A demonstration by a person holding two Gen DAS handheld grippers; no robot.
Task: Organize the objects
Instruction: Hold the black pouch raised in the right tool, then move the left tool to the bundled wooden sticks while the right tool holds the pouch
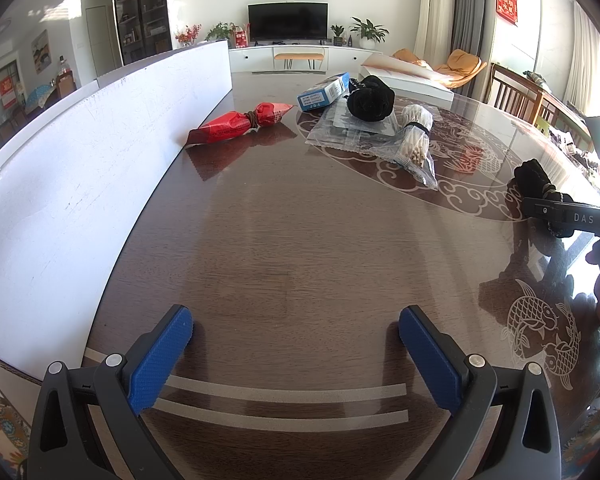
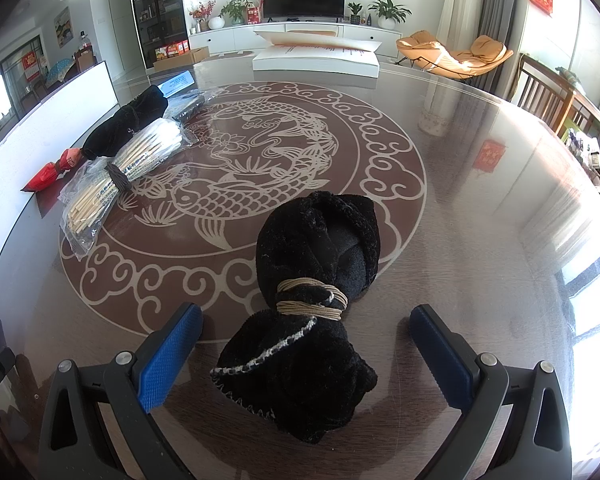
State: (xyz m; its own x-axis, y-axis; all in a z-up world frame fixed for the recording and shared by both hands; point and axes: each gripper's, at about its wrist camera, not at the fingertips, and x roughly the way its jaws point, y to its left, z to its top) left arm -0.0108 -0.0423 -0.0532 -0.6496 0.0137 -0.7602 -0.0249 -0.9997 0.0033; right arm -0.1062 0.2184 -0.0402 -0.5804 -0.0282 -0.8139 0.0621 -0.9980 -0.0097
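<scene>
Two grippers over glass-topped table [image 2: 480,184], fish pattern under glass. Largest clutter: white board [image 1: 80,184] standing along left edge; white box [image 2: 316,58] at far end. Pile near board: red packet [image 1: 240,122] tied at middle, blue box [image 1: 325,91], flat clear bags [image 1: 340,128], bagged bundle of sticks [image 2: 120,168], second black bundle [image 2: 128,124] resting on bags. Nearest item: black cloth bundle [image 2: 312,312], bound at waist with tan cord [image 2: 312,300], lying on glass between fingers of right gripper [image 2: 306,352]; jaws spread wide, blue pads well apart from cloth on both sides, nothing pinched. Left gripper [image 1: 296,344] likewise spread, empty, only bare table between pads. Risks, as judged: soft plush likely to compress and slip if closed on bulging end rather than corded waist; slick glass likely to let bundle slide ahead of pads; closing too low could scrape fingertips on glass; loose cord ends may snag. Carrying toward pile could knock stick bag or shift clear bags.
</scene>
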